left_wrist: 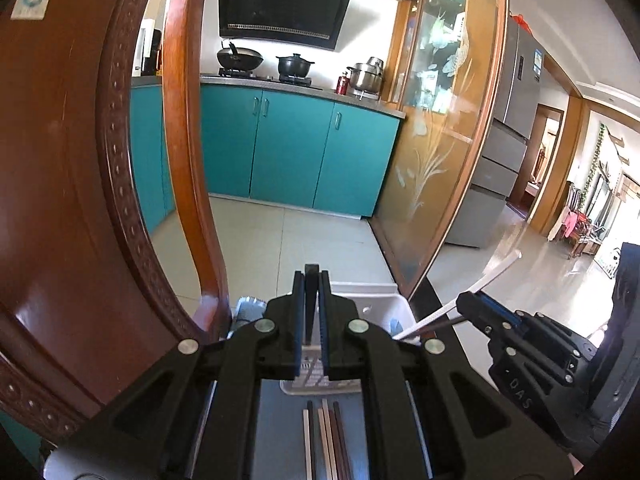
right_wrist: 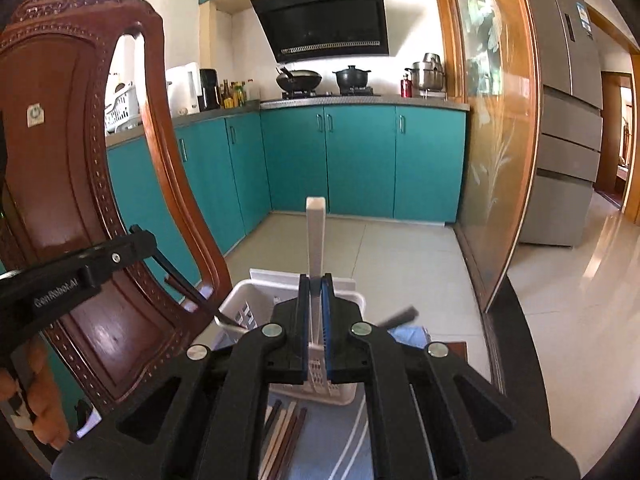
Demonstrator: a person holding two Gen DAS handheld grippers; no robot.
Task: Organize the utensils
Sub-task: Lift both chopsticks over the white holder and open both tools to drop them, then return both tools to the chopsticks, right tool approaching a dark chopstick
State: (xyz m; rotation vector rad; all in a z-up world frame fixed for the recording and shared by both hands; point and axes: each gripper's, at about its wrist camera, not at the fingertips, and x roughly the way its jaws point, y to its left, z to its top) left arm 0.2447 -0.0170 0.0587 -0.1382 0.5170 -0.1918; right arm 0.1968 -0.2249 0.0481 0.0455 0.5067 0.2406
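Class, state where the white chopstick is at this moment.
The white chopstick is clamped in the right claw, poking up above the white utensil basket; in the left wrist view it slants at right, beside the basket.

The gripper (left_wrist: 312, 280) hides most of the white basket (left_wrist: 384, 304).
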